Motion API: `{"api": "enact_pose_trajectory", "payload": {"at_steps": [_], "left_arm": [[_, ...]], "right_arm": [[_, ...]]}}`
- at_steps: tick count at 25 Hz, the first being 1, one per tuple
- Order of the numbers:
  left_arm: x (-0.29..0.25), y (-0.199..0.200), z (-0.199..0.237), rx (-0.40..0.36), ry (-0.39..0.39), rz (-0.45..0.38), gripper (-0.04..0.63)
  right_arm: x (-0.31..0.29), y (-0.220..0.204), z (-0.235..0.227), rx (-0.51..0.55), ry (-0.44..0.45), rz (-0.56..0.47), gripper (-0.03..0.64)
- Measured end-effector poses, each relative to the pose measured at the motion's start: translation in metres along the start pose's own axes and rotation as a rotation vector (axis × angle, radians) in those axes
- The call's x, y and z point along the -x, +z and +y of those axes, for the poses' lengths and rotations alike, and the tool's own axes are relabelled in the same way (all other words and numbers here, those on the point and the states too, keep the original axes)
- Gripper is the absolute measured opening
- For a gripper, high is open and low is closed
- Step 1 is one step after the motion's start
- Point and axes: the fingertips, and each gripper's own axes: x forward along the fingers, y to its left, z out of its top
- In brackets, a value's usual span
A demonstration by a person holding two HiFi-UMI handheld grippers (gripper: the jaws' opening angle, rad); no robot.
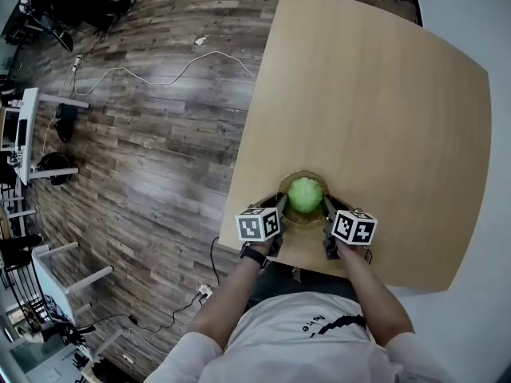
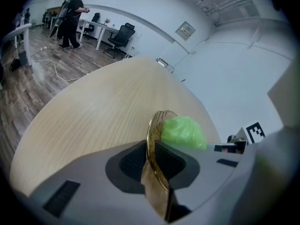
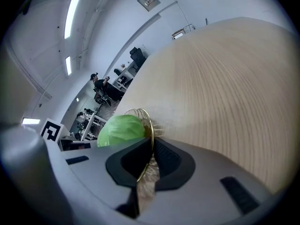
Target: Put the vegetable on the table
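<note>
A round green vegetable [image 1: 305, 194] lies in a gold wire basket [image 1: 304, 173] over the near edge of the light wooden table [image 1: 375, 110]. My left gripper [image 1: 281, 207] is shut on the basket's left rim and my right gripper [image 1: 327, 208] on its right rim. In the left gripper view the gold rim [image 2: 153, 130] stands edge-on between the left gripper's [image 2: 152, 161] pads, with the vegetable [image 2: 183, 132] just right of it. In the right gripper view the rim [image 3: 149, 125] is pinched in the right gripper [image 3: 149, 161], with the vegetable [image 3: 121, 129] to its left. Whether the basket rests on the table I cannot tell.
The table top [image 2: 108, 107] stretches away bare beyond the basket. Dark plank floor [image 1: 144, 134] with a white cable [image 1: 172, 74] lies left of the table. Desks and office chairs [image 2: 119, 34] stand far off, and a person [image 2: 75, 13] stands there.
</note>
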Motion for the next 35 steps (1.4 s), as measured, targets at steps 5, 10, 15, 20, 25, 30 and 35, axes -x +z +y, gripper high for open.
{"api": "enact_pose_trajectory", "payload": {"at_steps": [5,10,15,20,25,30,35], "left_arm": [[-0.003,0.003,0.002,-0.083,0.041,-0.002,0.058],[0.003,0.011,0.006,-0.113,0.015,-0.026,0.08],[0.013,0.026,0.008,-0.125,0.009,-0.064,0.095],[0.028,0.037,0.001,-0.146,0.01,-0.117,0.094],[0.059,0.041,-0.029,-0.163,-0.037,-0.163,0.055],[0.092,0.045,-0.054,-0.182,-0.097,-0.212,0.031],[0.135,0.046,-0.078,-0.215,-0.161,-0.262,0.029]], "right_arm": [[-0.003,0.002,-0.002,0.086,-0.04,0.03,0.028],[-0.003,0.003,-0.003,0.147,-0.056,0.034,0.037],[0.004,0.012,-0.001,0.175,-0.077,-0.004,0.055],[0.015,0.023,0.006,0.247,-0.136,-0.065,0.057],[0.047,0.026,0.019,0.301,-0.179,-0.118,0.044],[0.069,0.024,0.061,0.299,-0.1,-0.175,0.026],[0.095,0.018,0.119,0.297,0.001,-0.249,0.021]]}}
